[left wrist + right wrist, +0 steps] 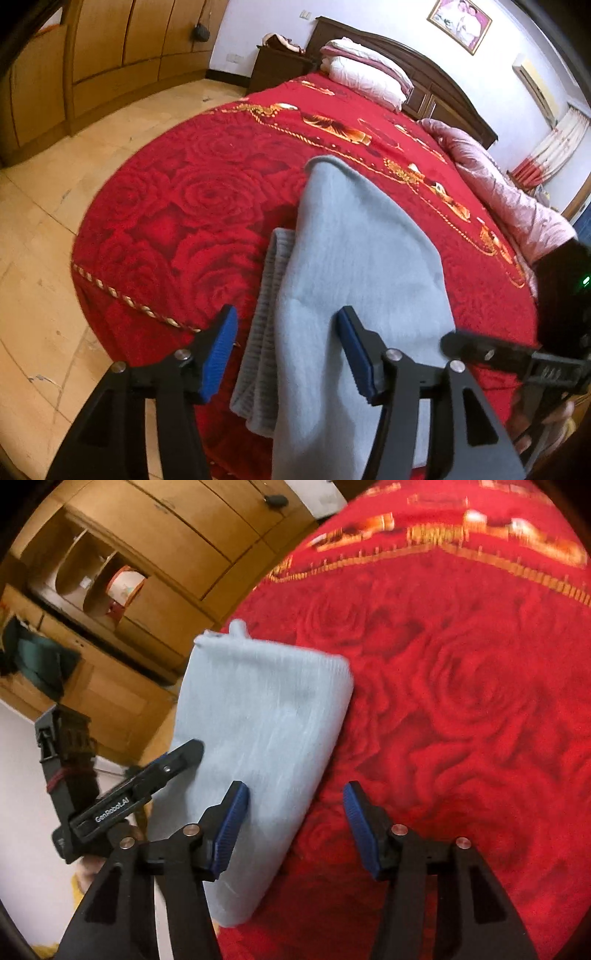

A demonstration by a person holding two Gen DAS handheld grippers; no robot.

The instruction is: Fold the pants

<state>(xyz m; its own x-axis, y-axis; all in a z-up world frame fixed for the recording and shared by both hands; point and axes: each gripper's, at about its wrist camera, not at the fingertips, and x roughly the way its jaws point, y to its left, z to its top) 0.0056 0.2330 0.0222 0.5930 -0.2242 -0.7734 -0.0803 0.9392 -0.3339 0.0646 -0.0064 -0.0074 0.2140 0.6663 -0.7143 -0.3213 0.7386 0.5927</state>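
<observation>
Black fingers with ribbed blue pads fill the bottom of both views. In the left wrist view the left gripper [288,350] stands with its fingers spread wide, nothing between the pads but the cloth lying beneath them. The pants [354,266], pale grey-blue and soft, run as a folded strip from the lower middle of the frame up to its centre; a darker ribbed grey layer [264,332] shows along their left edge. They lie on the red rose-patterned bedspread [192,206], near the bed's edge at the lower left of the frame. At the right edge of this view the right gripper [480,354] reaches in, its tip just beside the pants' right edge.

In the right wrist view the right gripper [295,827] is likewise spread wide and holds nothing; its left pad lies over the pants [266,738] and its right pad over bare bedspread [461,701]. The pants sit left of centre, a folded oblong. The left gripper [162,771] comes in from the lower left, its tip at the pants' left edge; whether it touches the cloth I cannot tell.

White pillows [365,70] and a dark headboard [424,74] sit at the top of the left wrist view, wooden wardrobes [122,40] at upper left.
</observation>
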